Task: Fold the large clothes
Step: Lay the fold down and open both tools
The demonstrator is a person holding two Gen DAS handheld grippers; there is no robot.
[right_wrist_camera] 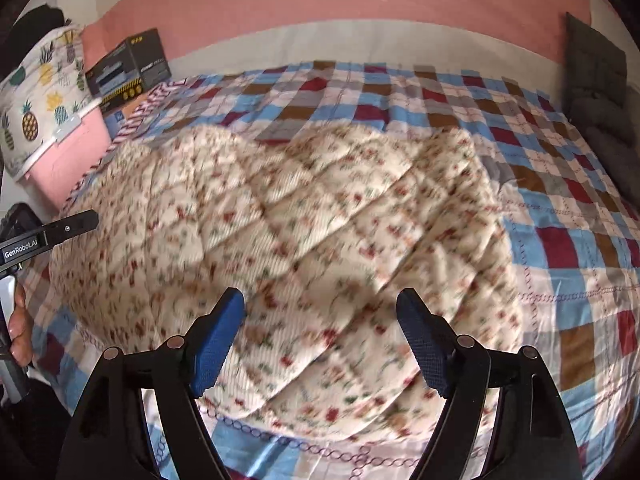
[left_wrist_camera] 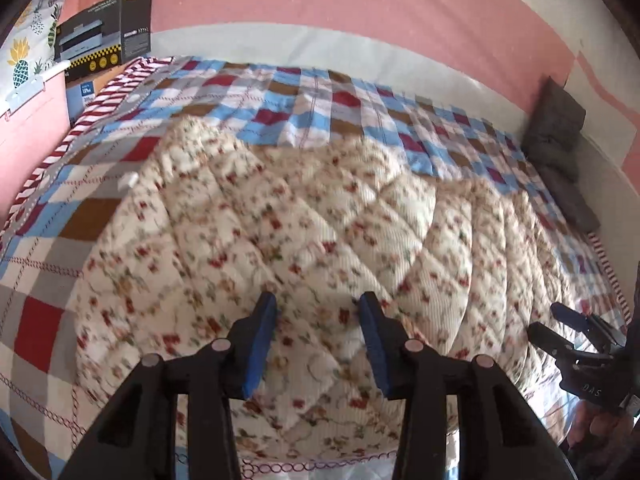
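Note:
A cream quilted garment with small red flowers (left_wrist_camera: 280, 232) (right_wrist_camera: 304, 220) lies spread and rumpled on the checked bed cover (left_wrist_camera: 52, 240) (right_wrist_camera: 580, 240). My left gripper (left_wrist_camera: 316, 308) hovers over its near part with the blue pads apart and nothing gripped between them. My right gripper (right_wrist_camera: 320, 304) also stands open above the near edge of the garment, its pads wide apart and off the cloth. The right gripper (left_wrist_camera: 560, 328) shows at the right edge of the left wrist view. At the left edge of the right wrist view appears the left gripper (right_wrist_camera: 72, 224), held by a hand (right_wrist_camera: 20, 320).
A black box (left_wrist_camera: 104, 32) (right_wrist_camera: 128, 64) sits at the bed's far left, beside a pineapple-print cloth (left_wrist_camera: 28, 52) (right_wrist_camera: 44, 96) over a pink bin (right_wrist_camera: 68, 156). Dark grey cushions (left_wrist_camera: 556, 128) (right_wrist_camera: 600, 80) lean at the far right. A pink and white wall (left_wrist_camera: 360, 0) runs behind the bed.

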